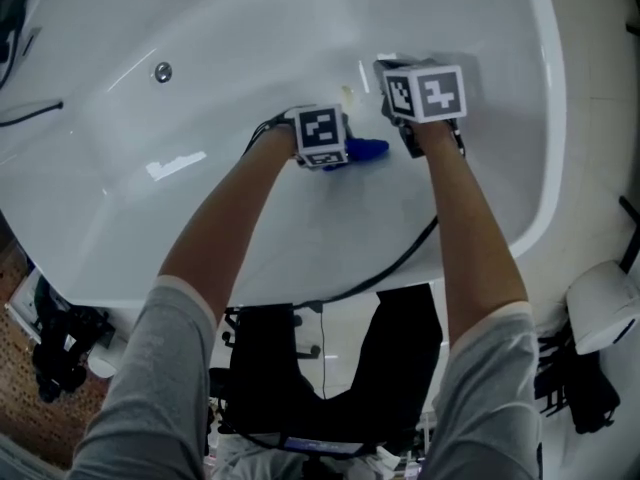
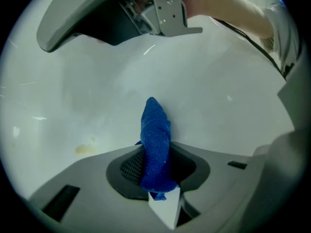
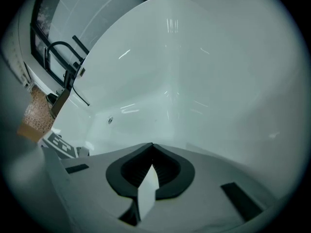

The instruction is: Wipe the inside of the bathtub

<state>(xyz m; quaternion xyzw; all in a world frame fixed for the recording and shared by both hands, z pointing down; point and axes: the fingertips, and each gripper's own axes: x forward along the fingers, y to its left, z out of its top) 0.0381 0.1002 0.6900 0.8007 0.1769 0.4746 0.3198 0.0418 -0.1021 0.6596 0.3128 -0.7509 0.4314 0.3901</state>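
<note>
Within left tool, rolled blue terry cloth, glossy bathtub.

Arms outstretched; left gripper clamped, right gripper closed.

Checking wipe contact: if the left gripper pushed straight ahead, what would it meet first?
The blue cloth clamped in the left gripper would likely touch the white inner surface of the bathtub first; depth is unclear.
</note>
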